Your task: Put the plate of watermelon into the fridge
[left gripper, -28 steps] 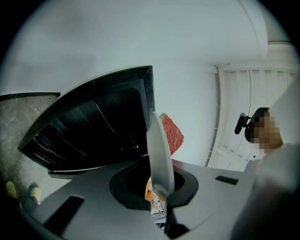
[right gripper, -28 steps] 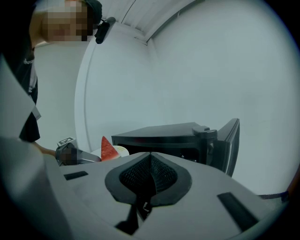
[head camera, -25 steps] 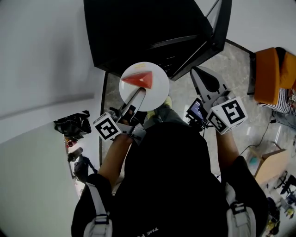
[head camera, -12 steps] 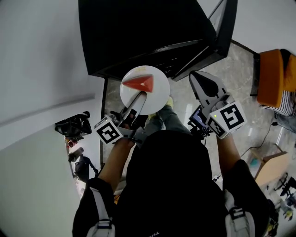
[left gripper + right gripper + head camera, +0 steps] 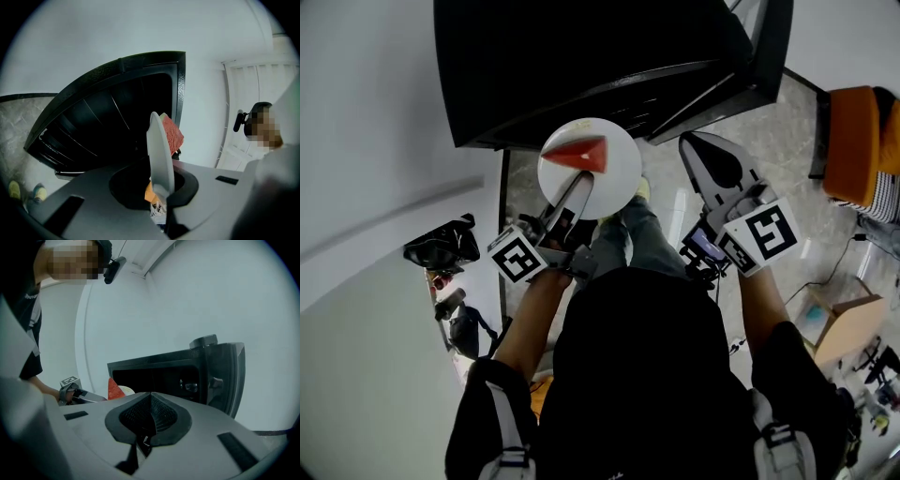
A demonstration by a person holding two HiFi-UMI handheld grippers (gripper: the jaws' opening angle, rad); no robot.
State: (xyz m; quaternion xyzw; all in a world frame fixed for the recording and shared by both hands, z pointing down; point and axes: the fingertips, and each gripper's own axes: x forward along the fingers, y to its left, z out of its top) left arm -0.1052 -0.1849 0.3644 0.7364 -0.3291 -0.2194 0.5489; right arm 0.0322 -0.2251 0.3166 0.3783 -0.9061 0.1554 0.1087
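We find the task partly done. The fridge (image 5: 581,66) stands open, its door (image 5: 225,376) swung out to the right, so access is already provided.

The left gripper (image 5: 578,187) has its jaws clamped tight on the near rim of the plate (image 5: 617,178). In the left gripper view the plate shows edge-on between the 2 jaws, and the pads press on it. The watermelon (image 5: 579,156), 1 red wedge, lies on the far half of the plate, pointing toward the fridge.

The right gripper (image 5: 712,164) hangs to the right of the plate, well apart from it. Its jaws are closed together with nothing between them — it carries no load.

The plate is in the air, just before the dark opening of the fridge and clear of any shelf. From the right gripper view, plate and wedge sit in front of the left part of the open compartment, so we judge them at the mouth and not yet inside.

Outstanding, in our judgement — carry the plate level into the compartment, set it on a shelf, release the rim, withdraw the left gripper. Which shelf will take it we cannot tell; the interior is too dark.
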